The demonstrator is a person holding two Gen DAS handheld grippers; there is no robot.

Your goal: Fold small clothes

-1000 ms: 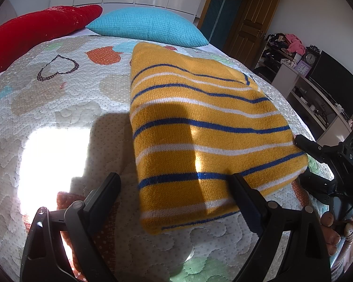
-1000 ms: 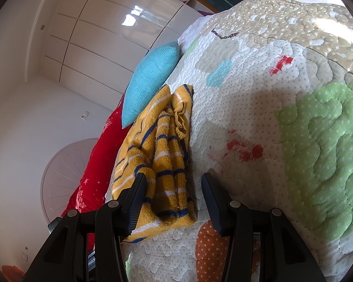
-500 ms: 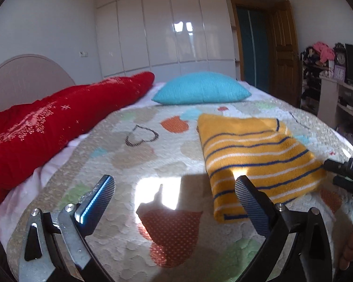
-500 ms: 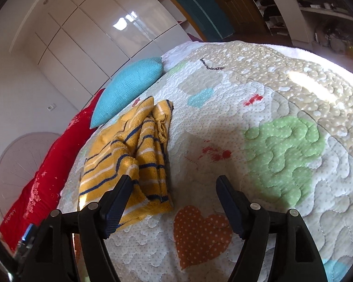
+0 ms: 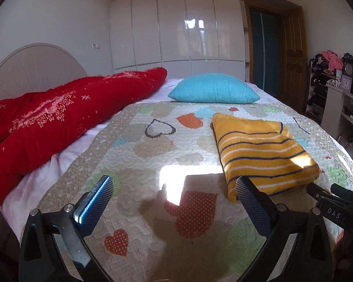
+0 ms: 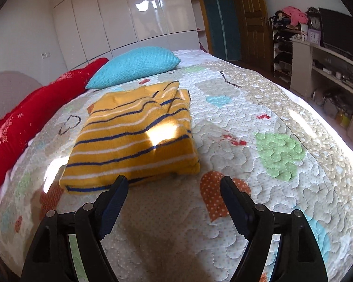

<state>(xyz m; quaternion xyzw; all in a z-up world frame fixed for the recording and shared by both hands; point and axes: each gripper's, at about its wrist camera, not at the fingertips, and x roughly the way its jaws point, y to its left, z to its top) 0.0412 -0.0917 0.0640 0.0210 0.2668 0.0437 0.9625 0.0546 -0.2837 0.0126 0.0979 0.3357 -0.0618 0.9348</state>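
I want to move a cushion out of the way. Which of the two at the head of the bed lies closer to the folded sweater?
The turquoise knitted pillow, just beyond the folded yellow striped sweater; the long red embroidered bolster lies off along the bed's side.

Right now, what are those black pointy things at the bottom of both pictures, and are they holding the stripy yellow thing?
Those are tongs that a person holds, one in each hand, and each carries a little camera looking out between its two fingers. One picture comes from the left tongs, the other from the right tongs. Both are open and hold nothing. The yellow striped sweater lies folded on the quilt of a bed, with a blue pillow and a red blanket behind.
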